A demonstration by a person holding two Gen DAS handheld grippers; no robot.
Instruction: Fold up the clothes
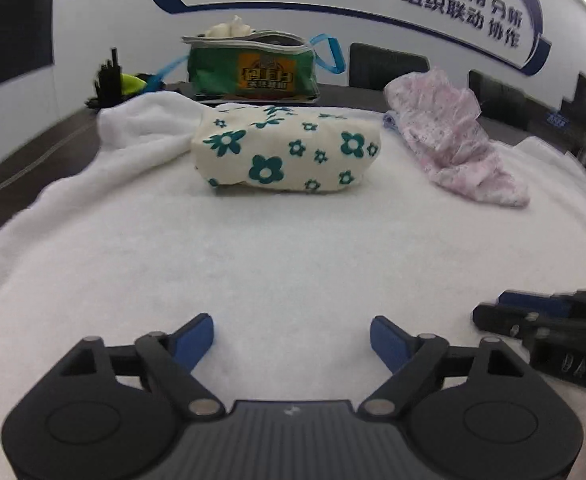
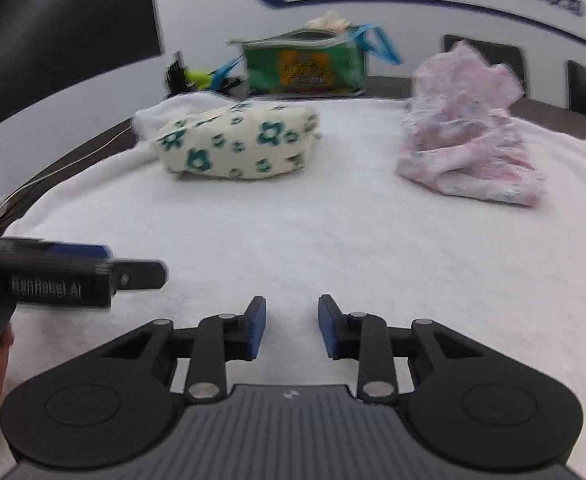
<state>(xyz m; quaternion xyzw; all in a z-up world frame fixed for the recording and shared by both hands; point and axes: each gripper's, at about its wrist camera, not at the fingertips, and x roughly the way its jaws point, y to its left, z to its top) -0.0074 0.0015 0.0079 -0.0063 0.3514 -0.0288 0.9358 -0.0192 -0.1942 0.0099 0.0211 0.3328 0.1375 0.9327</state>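
Both empty, the wide-spread left gripper (image 1: pixel 292 340) and narrower right gripper (image 2: pixel 292 330) face a crumpled pink floral cotton garment (image 2: pixel 469 152) ahead to the right, seemingly light and limp, best pinched at a hem.

you have two garments in front of you: one folded cream garment with teal flowers (image 1: pixel 285 148) and one crumpled pink garment (image 1: pixel 453 136). one white blanket (image 1: pixel 293 260) covers the worktop. behind it stands one green bag (image 1: pixel 253 68). you hold two grippers, left gripper (image 1: pixel 292 340) and right gripper (image 2: pixel 292 330).
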